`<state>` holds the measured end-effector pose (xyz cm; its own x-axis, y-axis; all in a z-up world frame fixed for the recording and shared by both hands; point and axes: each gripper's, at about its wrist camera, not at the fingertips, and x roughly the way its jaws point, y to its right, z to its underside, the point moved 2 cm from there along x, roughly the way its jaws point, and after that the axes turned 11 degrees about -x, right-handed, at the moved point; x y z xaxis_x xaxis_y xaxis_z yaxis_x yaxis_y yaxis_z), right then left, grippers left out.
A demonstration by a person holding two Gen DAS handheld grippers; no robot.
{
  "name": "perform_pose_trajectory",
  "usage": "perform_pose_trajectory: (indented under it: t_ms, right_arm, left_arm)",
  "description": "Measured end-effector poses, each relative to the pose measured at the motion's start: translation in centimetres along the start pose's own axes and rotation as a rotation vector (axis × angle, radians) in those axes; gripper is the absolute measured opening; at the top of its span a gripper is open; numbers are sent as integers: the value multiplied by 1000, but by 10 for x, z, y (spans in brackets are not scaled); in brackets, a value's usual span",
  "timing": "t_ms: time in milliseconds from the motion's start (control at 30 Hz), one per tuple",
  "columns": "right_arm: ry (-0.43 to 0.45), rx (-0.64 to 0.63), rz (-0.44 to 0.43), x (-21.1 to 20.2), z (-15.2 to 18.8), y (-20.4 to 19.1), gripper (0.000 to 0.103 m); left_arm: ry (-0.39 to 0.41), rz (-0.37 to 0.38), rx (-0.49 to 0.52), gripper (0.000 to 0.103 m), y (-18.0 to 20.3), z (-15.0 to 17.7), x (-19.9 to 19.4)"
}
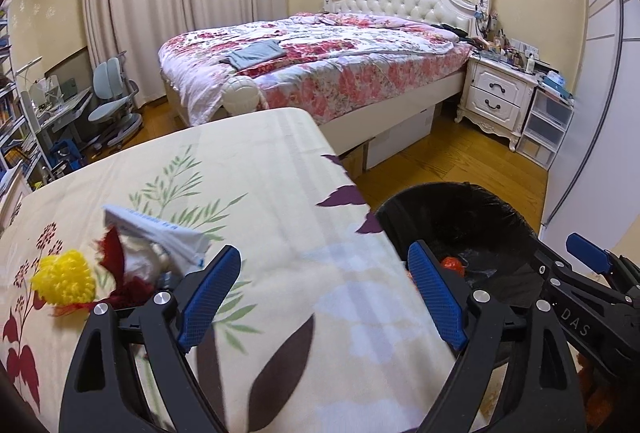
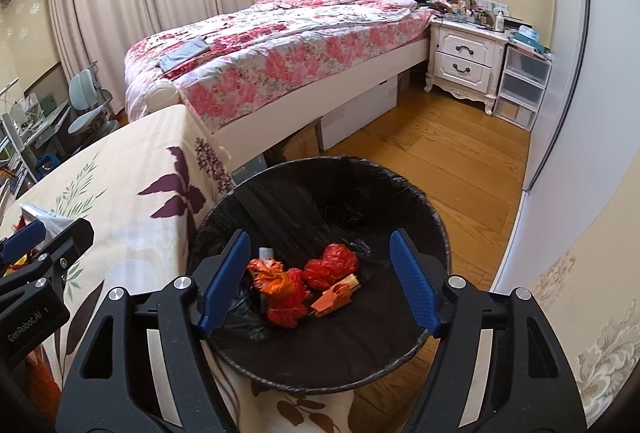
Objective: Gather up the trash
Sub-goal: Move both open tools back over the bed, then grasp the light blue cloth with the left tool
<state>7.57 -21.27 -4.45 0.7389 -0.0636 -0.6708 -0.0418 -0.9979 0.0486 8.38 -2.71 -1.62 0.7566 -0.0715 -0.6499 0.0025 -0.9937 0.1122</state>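
Note:
A black-lined trash bin [image 2: 424, 217] stands on the floor beside a cloth-covered table [image 1: 248, 169]. Red and orange crumpled wrappers [image 2: 332, 267] lie at its bottom. My right gripper [image 2: 320, 265] hangs over the bin, jaws open, nothing between them. My left gripper [image 1: 326, 275] is open above the table's right side, empty. To its left on the cloth lie a yellow pompom [image 1: 66, 281], a dark red scrap [image 1: 114, 249] and crumpled white packaging [image 1: 160, 237]. The right gripper [image 1: 592, 261] also shows at the right edge of the left wrist view, over the bin [image 1: 496, 209].
A bed [image 2: 280, 45] with a floral quilt fills the room's middle. A white nightstand [image 2: 464, 61] and plastic drawers [image 2: 520, 89] stand at the right wall. Wooden floor [image 2: 440, 153] lies between bed and bin. A desk and chair [image 1: 108, 101] sit at far left.

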Motion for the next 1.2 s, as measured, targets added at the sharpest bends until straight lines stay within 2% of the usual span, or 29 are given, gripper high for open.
perform_pose_trajectory:
  t_ms: [267,533,800,1133,1167,1200]
  right_arm:
    - [8,-56,-55,-11,0,-40,71]
    - [10,-125,-123,-15,-1,-85,71]
    - [2,-176,-183,-19,0,-121,71]
    - [-9,-211,-213,-19,3,-146,71]
    - [-10,-213,-215,-18,3,-147,71]
    - [-11,-215,-217,-18,3,-148,71]
  left_arm:
    - [20,-45,-29,86,-40,6,-23]
    - [31,-122,-73,85,-92,16,-37]
    - [-10,-193,-129,85,-142,27,-38]
    - [-92,-179,-135,85,-155,31,-23]
    - [-100,-174,-135,83,-155,32,-21]
    - [-109,-169,-132,77,-154,33,-20]
